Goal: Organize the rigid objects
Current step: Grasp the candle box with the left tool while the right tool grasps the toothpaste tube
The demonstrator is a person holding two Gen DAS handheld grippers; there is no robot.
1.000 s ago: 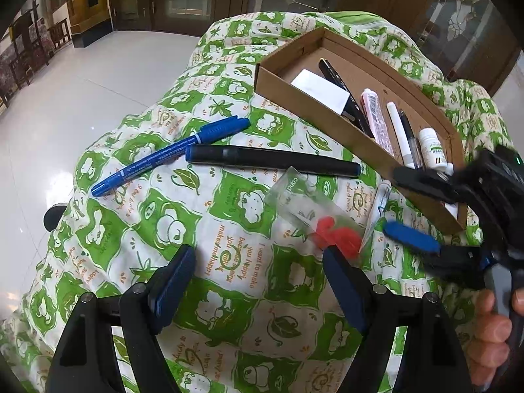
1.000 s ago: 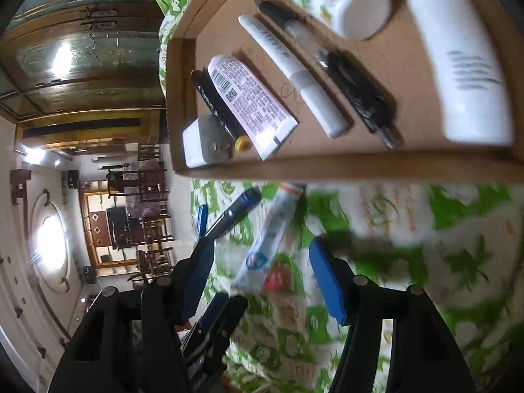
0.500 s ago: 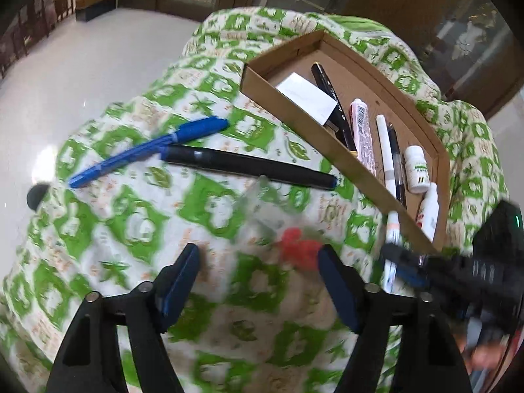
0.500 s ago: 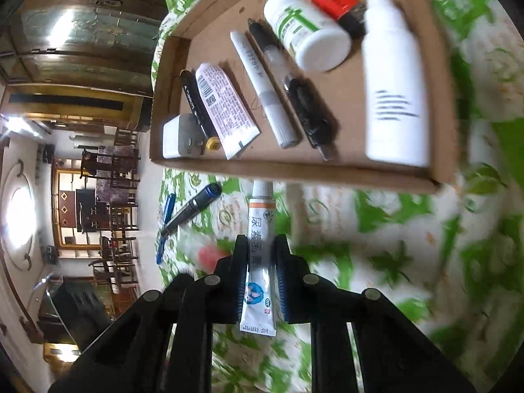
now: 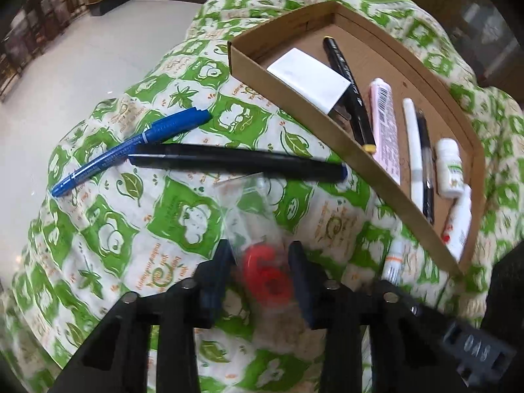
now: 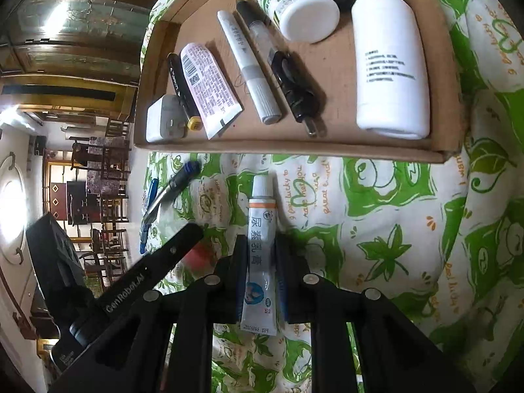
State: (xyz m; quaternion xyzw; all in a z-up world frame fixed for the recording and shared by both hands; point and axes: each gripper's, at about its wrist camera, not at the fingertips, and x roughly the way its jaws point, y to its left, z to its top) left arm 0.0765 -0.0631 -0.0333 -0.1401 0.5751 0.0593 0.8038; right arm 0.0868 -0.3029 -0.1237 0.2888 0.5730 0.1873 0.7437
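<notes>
A cardboard tray point(image 5: 285, 75) point(image 6: 294, 152) lies on the green-patterned cloth and holds a white adapter, pens, a pink tube, a small bottle and a white bottle. My left gripper point(image 5: 262, 262) is shut on a clear plastic bag with red pieces point(image 5: 265, 275) in front of the tray. My right gripper point(image 6: 260, 262) is shut on a white ointment tube point(image 6: 260, 229) that lies on the cloth below the tray's near wall. That tube also shows in the left wrist view point(image 5: 394, 258).
A blue pen point(image 5: 131, 150) and a long black marker point(image 5: 235, 163) lie on the cloth left of the tray. The cloth falls away to a white tiled floor point(image 5: 49, 75) on the left. The left gripper's body point(image 6: 131, 288) crosses the right wrist view.
My left gripper has closed from wide open onto the plastic bag. My right gripper closed on the ointment tube and now holds it; the view has drawn nearer to the tray.
</notes>
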